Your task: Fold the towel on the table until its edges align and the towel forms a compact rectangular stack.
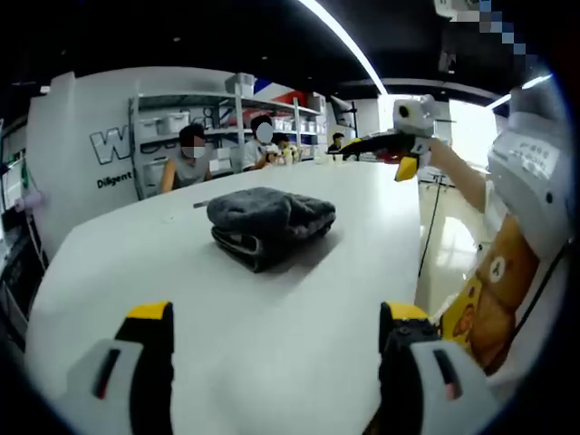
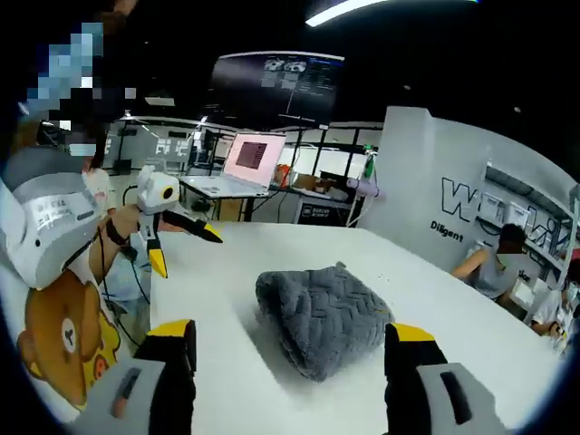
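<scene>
Yellow-tipped jaws of the left gripper (image 1: 276, 340) and right gripper (image 2: 294, 358) are standing spread apart, grasping nothing — both hanging above the white table (image 1: 136, 263). Between them, untouched, the dark grey folded towel (image 2: 324, 317) is lying bunched mid-table, people sitting beyond.

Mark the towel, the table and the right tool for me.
towel (image 2: 324, 317): right gripper view, middle of the folded stack's top.
table (image 1: 163, 272): left gripper view, bare white top beside the towel.
right tool (image 1: 390, 149): left gripper view, between its open yellow-tipped jaws, raised above the table's far edge.
</scene>
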Tool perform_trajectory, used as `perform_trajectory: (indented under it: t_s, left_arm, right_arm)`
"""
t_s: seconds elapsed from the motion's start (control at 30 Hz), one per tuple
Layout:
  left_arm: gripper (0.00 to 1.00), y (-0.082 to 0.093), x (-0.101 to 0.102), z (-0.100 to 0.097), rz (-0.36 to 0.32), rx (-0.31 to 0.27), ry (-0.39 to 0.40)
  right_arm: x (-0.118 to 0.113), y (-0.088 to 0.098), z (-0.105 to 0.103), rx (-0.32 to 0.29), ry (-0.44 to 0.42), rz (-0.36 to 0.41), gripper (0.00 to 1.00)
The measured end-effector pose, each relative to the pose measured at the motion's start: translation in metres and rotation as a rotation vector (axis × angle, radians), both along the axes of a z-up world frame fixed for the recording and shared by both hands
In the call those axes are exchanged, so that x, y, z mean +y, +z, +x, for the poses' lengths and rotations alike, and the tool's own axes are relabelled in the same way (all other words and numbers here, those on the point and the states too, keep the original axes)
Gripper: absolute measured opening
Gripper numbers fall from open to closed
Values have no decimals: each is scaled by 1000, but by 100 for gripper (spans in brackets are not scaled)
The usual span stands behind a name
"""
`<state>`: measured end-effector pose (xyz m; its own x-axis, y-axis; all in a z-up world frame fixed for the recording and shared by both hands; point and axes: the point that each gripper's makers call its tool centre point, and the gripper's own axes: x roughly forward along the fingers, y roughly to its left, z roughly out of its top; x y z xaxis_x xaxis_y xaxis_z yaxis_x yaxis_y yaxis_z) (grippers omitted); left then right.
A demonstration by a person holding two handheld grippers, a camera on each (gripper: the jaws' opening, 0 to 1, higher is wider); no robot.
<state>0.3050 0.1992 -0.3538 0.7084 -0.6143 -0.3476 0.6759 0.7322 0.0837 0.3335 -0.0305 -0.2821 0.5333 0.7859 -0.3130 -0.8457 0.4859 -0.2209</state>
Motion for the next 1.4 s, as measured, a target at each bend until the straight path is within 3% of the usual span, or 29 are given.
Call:
perform_trajectory:
  t_s: [0.1,0.33,0.57,0.73,0.87,0.93,1.1,1.2,1.23,1.4]
  left_arm:
    - [99,2,-3,-1,6,-2,1]
    - [99,5,-6,-5,18,0,18]
    - [99,3,-5,-6,28,11,39]
    - [99,6,-10,-4,34,11,31]
    - [99,11,-19,-1,35,12,-12]
    - [98,21,-33,0,-2,11,-84]
    - [84,50,-54,9,-57,-17,-203]
    - [76,66,-61,21,-94,-36,-219]
    - [75,78,-69,30,-137,-57,-244]
    - [58,91,-88,62,-216,-54,-253]
  right_arm:
    - [-17,-5,-5,16,-64,62,99]
    - [-54,-24,-7,111,-189,163,99]
    - [-73,-42,-7,155,-218,170,99]
    - [-77,-43,-7,159,-224,187,99]
    - [-78,-42,-8,158,-226,201,99]
    - [-79,-43,-10,158,-223,207,99]
    - [-80,-46,-14,163,-223,220,99]
    - [-82,-48,-15,167,-228,232,99]
    - [-82,-49,-16,171,-231,236,99]
    - [-85,-49,-20,165,-228,238,99]
